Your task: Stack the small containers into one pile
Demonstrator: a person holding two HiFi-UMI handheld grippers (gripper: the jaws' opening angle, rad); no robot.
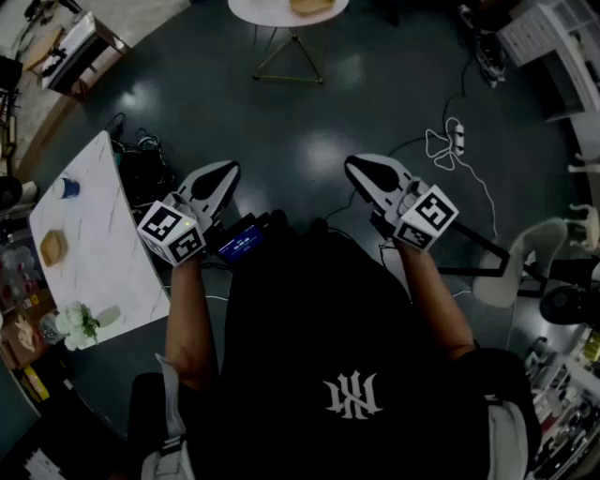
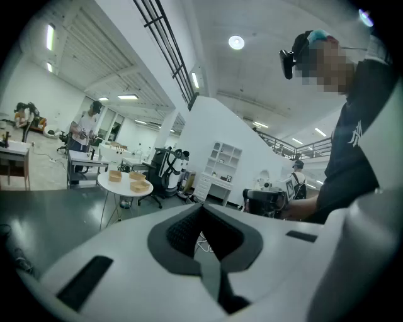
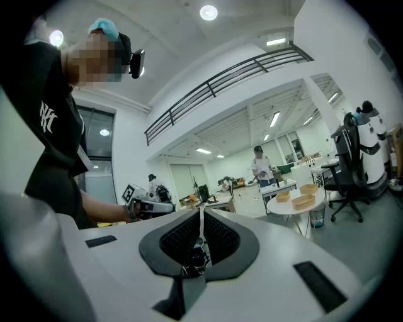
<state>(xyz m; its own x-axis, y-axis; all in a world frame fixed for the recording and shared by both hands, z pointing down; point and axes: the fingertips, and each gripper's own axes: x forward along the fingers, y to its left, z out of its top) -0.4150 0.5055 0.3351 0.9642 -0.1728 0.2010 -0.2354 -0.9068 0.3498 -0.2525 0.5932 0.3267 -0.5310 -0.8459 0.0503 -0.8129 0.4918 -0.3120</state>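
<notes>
1. The left hand-held gripper is held just in front of the body, tipped slightly downward. Its jaws are pressed together and nothing is caught between them.
2. The right hand-held gripper is held level beside it, well apart from it. Its jaws are likewise pressed together on nothing. This is judged to be a carrying posture, since nothing lies within reach of either one.
3. Only the dark floor is seen below and just ahead of both tips. A white cable lies on it ahead of the right hand-held gripper and to its right.
4. A marble-patterned surface stands off to the left of the left hand-held gripper. A tan item is seen on it, but whether it is one of the containers cannot be told.
5. The round white surface stands well ahead of both tips, roughly between their lines. The small containers, three tan open trays, are seen on its top in both gripper views. They lie side by side and none is nested in another.
6. The stacking is judged not yet begun. The round surface would have to be approached and the jaws spread before any tray could be taken by its rim.
</notes>
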